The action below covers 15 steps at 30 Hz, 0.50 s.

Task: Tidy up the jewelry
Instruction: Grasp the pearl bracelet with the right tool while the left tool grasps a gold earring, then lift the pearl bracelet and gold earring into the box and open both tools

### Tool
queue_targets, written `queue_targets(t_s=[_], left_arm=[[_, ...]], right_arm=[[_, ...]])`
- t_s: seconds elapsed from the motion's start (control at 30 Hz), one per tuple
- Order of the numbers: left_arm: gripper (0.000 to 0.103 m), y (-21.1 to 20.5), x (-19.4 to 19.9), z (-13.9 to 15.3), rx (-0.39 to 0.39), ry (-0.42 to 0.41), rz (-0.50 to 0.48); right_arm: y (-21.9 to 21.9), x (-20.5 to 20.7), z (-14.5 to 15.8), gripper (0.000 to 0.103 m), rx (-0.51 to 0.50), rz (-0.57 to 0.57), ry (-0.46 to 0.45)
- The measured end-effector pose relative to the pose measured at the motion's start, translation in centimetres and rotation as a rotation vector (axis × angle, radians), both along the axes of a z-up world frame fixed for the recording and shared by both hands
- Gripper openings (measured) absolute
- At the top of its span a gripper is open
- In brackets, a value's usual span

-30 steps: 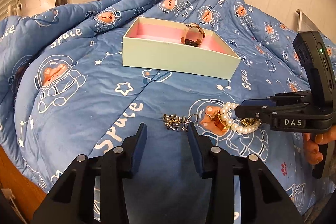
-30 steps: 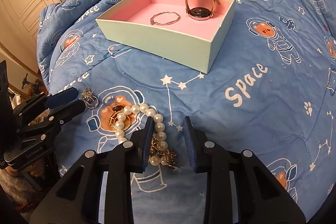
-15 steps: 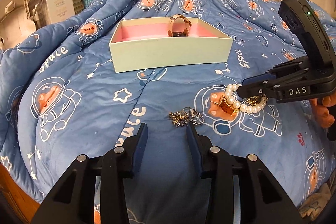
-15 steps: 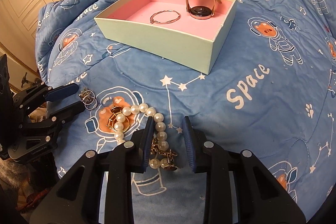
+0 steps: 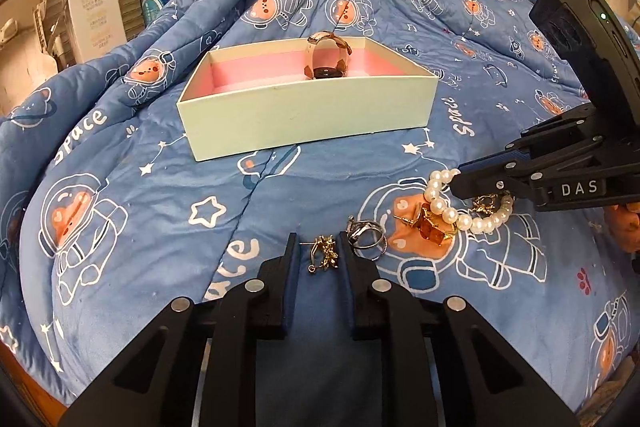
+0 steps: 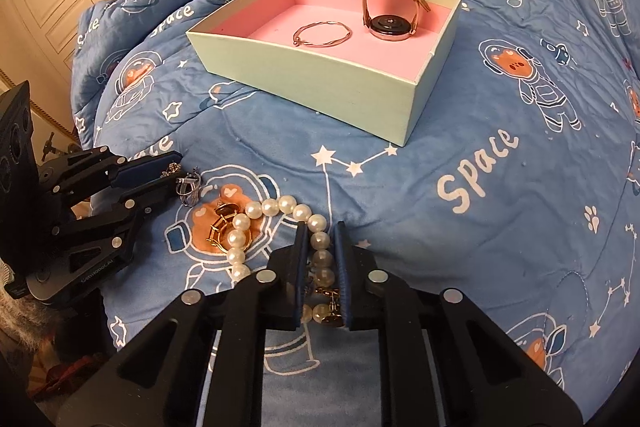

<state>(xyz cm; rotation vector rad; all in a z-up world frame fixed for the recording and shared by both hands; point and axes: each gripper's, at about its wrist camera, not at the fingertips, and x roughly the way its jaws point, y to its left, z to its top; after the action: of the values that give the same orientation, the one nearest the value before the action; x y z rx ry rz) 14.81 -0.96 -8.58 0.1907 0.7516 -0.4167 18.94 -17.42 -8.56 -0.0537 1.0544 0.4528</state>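
Left gripper point(image 5: 319, 255) narrowly straddles a small gold earring point(image 5: 325, 254) on the blanket point(image 5: 160, 211), not yet pinched; light, spiky, best gripped across its body. Right gripper point(image 6: 320, 259) is nearly closed around the pearl bracelet point(image 6: 280, 207); beads look slick and floppy, box point(image 6: 320, 83) well apart.

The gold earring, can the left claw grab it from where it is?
Probably yes. The gold earring already lies between the open fingers of the left claw, with nothing over it. The silver rings sit just beside its right finger and might get nudged.
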Motion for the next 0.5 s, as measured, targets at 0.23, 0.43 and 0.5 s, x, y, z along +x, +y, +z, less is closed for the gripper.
queue_targets(t_s=[0.23, 0.43, 0.5], left_arm=[[0.018, 1.0, -0.6, 0.3, -0.079, 0.039, 0.081], [0.017, 1.5, -1.0, 0.8, -0.142, 0.064, 0.121], [0.017, 1.5, -1.1, 0.9, -0.149, 0.069, 0.13]], right_arm=[[-0.1, -0.2, 0.3, 0.01, 0.017, 0.003, -0.009], [-0.3, -0.8, 1.1, 0.01, 0.066, 0.024, -0.023], [-0.3, -1.0, 1.5, 0.01, 0.083, 0.033, -0.027]])
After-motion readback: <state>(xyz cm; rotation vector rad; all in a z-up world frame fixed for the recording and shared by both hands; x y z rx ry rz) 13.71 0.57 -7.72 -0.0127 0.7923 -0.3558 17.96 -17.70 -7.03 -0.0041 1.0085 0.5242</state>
